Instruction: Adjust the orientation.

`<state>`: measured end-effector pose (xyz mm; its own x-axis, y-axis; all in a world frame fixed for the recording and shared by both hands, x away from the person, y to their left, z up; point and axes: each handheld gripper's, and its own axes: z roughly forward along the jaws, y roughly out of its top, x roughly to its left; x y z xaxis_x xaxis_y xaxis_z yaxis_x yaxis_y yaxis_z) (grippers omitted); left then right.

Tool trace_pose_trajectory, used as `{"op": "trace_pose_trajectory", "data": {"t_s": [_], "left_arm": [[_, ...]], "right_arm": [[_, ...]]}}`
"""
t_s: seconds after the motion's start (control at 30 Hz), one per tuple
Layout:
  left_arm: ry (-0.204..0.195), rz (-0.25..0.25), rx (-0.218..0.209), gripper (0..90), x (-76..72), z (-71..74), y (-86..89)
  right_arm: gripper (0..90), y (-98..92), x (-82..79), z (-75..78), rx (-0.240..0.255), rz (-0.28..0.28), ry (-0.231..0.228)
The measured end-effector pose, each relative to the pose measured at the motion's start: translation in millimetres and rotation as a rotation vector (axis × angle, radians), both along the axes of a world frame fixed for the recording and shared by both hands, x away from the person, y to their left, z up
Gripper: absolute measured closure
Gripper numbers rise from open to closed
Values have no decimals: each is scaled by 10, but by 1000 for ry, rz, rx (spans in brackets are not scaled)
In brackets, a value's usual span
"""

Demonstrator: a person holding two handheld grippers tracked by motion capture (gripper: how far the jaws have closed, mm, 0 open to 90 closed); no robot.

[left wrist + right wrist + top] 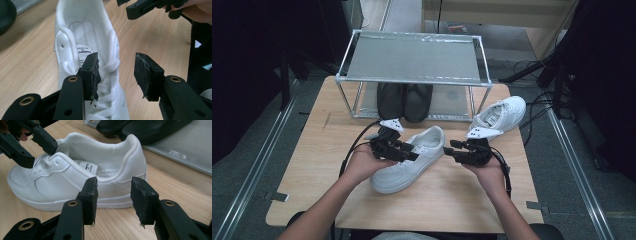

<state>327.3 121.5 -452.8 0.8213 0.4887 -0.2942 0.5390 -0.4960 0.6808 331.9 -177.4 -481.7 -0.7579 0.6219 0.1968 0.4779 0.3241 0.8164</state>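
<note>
Light wood counter (447, 200) on grey floor, metal shelf (412, 57) far; white sneaker (409, 160) tongue label unreadable; my left gripper (404, 150) and right gripper (457, 150) fingers apart, holding nothing.

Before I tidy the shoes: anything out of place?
Yes. The two white sneakers are split up: one lies askew mid-table, its mate at the right edge beside the rack, where black shoes sit paired.

The dark shoes (404, 100) on the rack's (412, 80) lower shelf were half hidden under its upper shelf. The near white sneaker's (85, 50) tongue label was too small to read, and its toe was cut off by the left gripper view's lower edge.
</note>
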Motion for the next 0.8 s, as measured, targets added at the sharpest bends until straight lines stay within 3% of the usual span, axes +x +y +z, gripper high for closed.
{"op": "trace_pose_trajectory", "data": {"t_s": [0.13, 0.27, 0.47, 0.6, 0.63, 0.73, 0.8], "left_arm": [[-16, 8, -6, 588, -82, 21, 31], [-9, 5, -16, 716, -144, 9, 65], [8, -11, 1, 871, -215, -71, 59], [26, -7, 27, 878, -217, -165, 34], [18, 1, 42, 878, -220, -188, 27], [9, 1, 32, 886, -214, -218, 43], [-20, -3, 50, 891, -224, -229, 40]], "right_arm": [[672, 72, -4, 42, 7, 26, 10], [685, 154, 8, 68, -12, 41, -8], [785, 239, 78, 80, 12, 42, -3], [776, 323, 131, 54, 5, 46, 5], [775, 346, 142, 38, 3, 48, 4], [799, 419, 162, 1, -12, 58, 5], [821, 449, 171, -8, -20, 59, -4]]}}
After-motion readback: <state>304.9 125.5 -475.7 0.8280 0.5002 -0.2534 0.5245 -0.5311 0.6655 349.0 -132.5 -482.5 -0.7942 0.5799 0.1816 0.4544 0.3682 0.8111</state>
